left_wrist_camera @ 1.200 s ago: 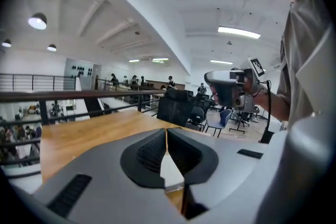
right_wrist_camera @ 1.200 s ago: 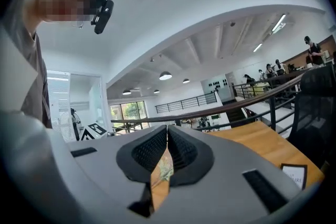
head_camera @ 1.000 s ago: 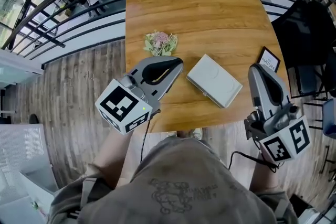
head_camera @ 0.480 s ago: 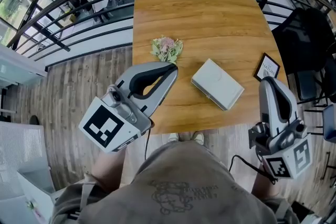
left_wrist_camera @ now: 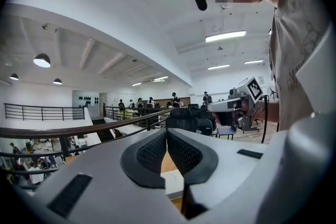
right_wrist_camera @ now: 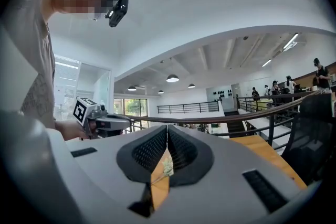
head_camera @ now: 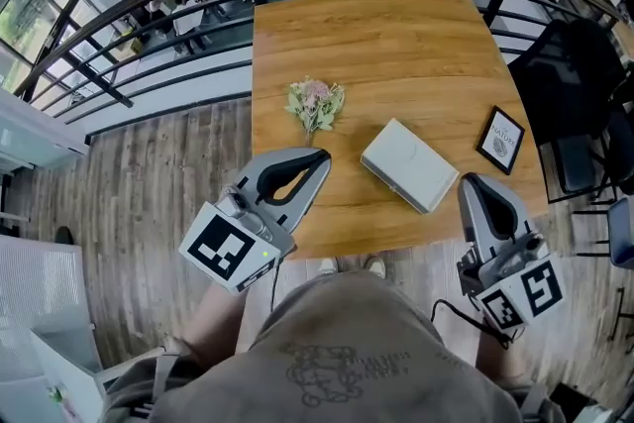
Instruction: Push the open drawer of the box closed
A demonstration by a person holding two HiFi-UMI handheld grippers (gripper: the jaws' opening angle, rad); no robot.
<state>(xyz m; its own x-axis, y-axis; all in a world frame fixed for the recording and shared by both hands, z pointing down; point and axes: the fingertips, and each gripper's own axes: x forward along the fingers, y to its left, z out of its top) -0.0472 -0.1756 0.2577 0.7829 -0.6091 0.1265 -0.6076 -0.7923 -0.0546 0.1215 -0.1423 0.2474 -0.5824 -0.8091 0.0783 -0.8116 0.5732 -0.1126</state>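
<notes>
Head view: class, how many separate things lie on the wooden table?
3: flower bunch toward the left, white box near the front middle, framed card at the right edge. None seems hidden.

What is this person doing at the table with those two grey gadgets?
A person at a wooden table holds a two-jaw gripper in each hand. The left gripper and the right gripper are both shut and empty. They hover by the table's near edge, either side of a flat white box, touching nothing. No drawer shows sticking out of the box. A bunch of flowers and a framed card lie nearby.
</notes>
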